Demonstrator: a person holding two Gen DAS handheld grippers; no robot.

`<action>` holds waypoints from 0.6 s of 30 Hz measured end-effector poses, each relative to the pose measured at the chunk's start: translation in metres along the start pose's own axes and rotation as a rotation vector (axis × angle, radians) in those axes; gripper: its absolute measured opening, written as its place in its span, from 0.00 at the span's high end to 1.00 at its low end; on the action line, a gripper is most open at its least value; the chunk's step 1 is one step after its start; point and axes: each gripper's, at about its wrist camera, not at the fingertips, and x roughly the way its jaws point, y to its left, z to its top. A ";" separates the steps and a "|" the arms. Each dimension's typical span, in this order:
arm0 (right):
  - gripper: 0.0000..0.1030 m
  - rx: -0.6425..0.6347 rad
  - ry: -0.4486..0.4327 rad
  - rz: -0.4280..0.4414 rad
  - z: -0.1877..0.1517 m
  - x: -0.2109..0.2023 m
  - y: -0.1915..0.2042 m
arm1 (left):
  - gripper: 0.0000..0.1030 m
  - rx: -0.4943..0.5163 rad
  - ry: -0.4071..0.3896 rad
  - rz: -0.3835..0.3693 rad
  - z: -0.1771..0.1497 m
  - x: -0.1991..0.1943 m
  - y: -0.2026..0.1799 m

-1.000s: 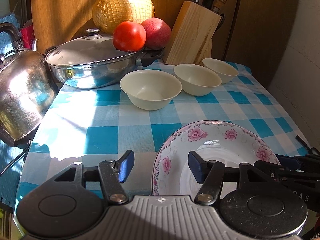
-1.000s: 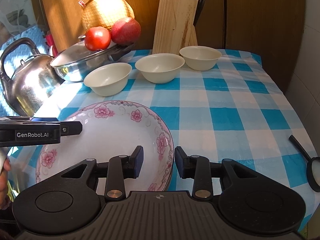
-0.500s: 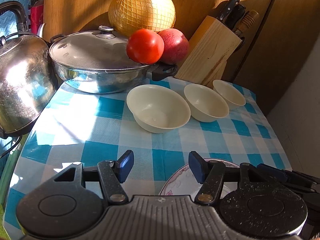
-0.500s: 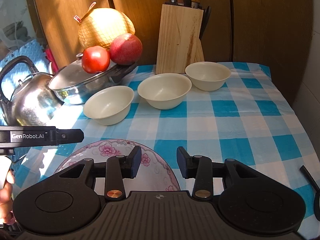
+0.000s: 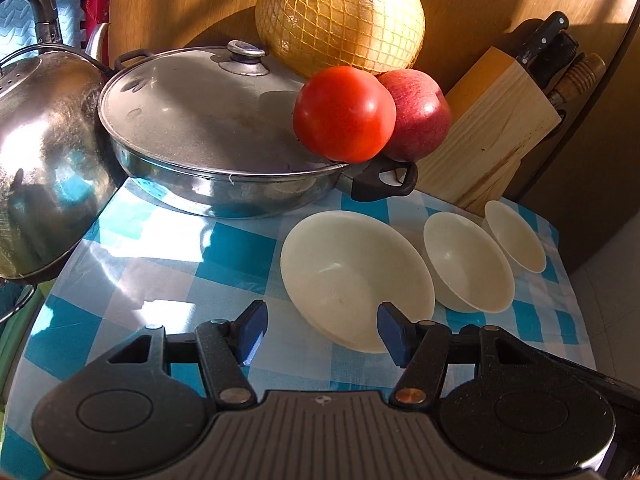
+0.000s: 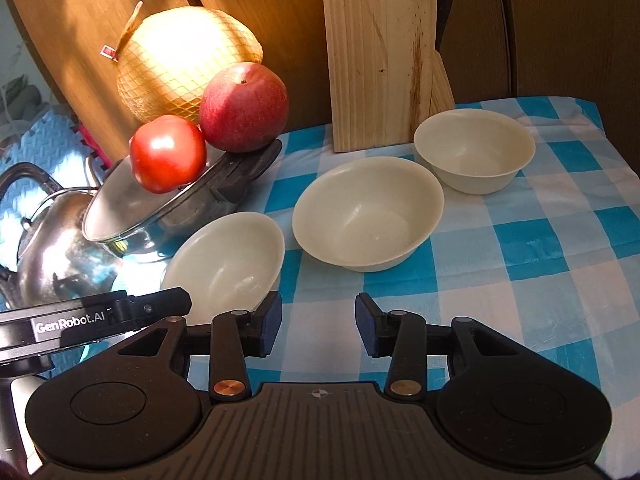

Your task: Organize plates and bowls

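The counter (image 6: 520, 264), covered by a blue-and-white checked cloth, is seen to carry a lidded steel pan (image 5: 208, 136) beside a kettle (image 5: 44, 152), with a netted pomelo (image 5: 340, 12), an apple (image 6: 244, 108) and a tomato (image 5: 344, 114) piled at the pan's handle side, and a wooden knife block (image 6: 376, 56) set behind. Three cream bowls are lined up in a row on the cloth: the nearest bowl (image 5: 356, 284), the middle bowl (image 6: 368, 214) and the far bowl (image 6: 474, 156). The left hand-held gripper (image 5: 320, 332) is held with its jaws spread and empty just before the nearest bowl, and the right hand-held gripper (image 6: 318, 322) is likewise spread and empty, near the middle bowl.
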 end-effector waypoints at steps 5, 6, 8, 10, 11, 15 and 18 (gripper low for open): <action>0.54 0.018 0.032 0.039 0.011 0.024 0.007 | 0.49 0.028 0.032 0.025 0.005 0.022 -0.005; 0.58 0.021 0.041 0.041 0.011 0.028 0.007 | 0.49 0.033 0.038 0.036 0.005 0.026 -0.006; 0.58 0.046 0.063 0.054 0.013 0.038 0.006 | 0.50 0.036 0.041 0.042 0.007 0.032 -0.004; 0.60 0.070 0.083 0.067 0.015 0.046 0.004 | 0.51 0.028 0.046 0.035 0.010 0.037 -0.001; 0.62 0.079 0.091 0.072 0.015 0.049 0.004 | 0.52 0.030 0.052 0.038 0.011 0.040 0.000; 0.73 0.087 0.117 0.079 0.014 0.060 0.005 | 0.59 0.072 0.081 0.057 0.010 0.052 -0.003; 0.83 0.082 0.135 0.089 0.011 0.062 0.008 | 0.68 0.080 0.103 0.039 0.007 0.054 -0.005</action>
